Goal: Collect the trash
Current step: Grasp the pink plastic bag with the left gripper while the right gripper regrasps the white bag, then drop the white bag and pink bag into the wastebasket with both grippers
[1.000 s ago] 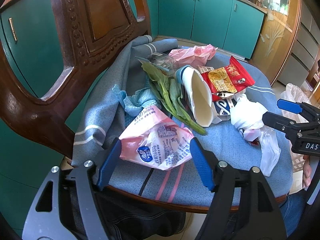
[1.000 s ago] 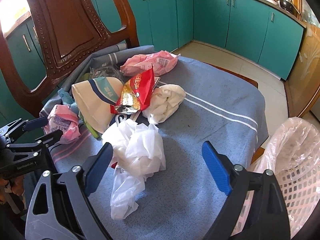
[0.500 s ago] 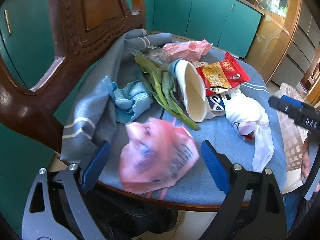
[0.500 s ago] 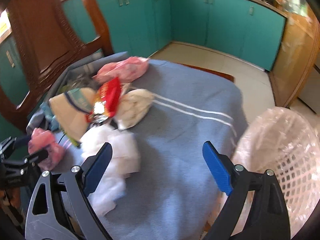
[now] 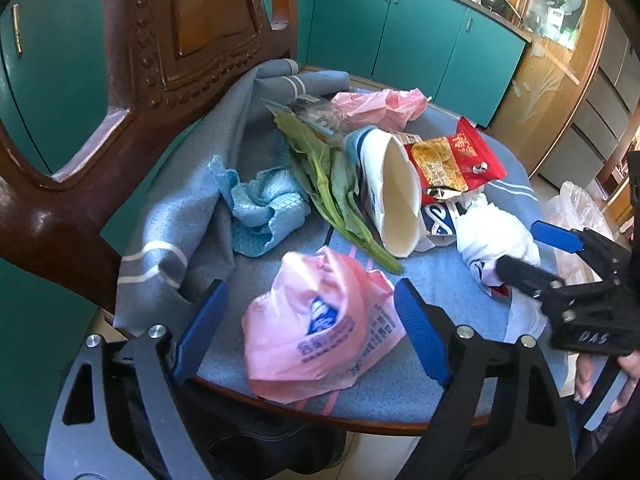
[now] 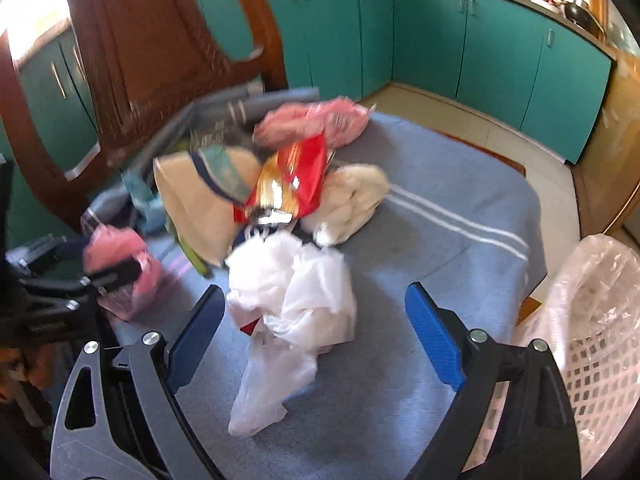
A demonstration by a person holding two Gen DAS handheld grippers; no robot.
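A pink printed plastic bag (image 5: 320, 328) lies on the blue cloth at the table's near edge, between the fingers of my left gripper (image 5: 308, 328). Those jaws are closing, and the pads stand clear of the bag. My right gripper (image 6: 316, 328) is open around the near end of a crumpled white plastic bag (image 6: 296, 288). Behind these lie a tipped paper cup (image 5: 392, 192), a red snack wrapper (image 5: 456, 160), green leaves (image 5: 328, 192), a crumpled blue cloth (image 5: 264, 208) and a second pink bag (image 5: 380, 106). In the left wrist view the right gripper (image 5: 536, 254) reaches in from the right.
A white mesh basket lined with a clear bag (image 6: 600, 320) stands off the table's right edge. A carved wooden chair back (image 5: 160, 40) rises on the left. A cream-coloured bag (image 6: 356, 196) lies beside the wrapper. Teal cabinets line the far wall.
My left gripper's jaws let go of the pink bag and widened; the bag now lies loose between them. The right gripper swung towards the basket and back over the white bag.
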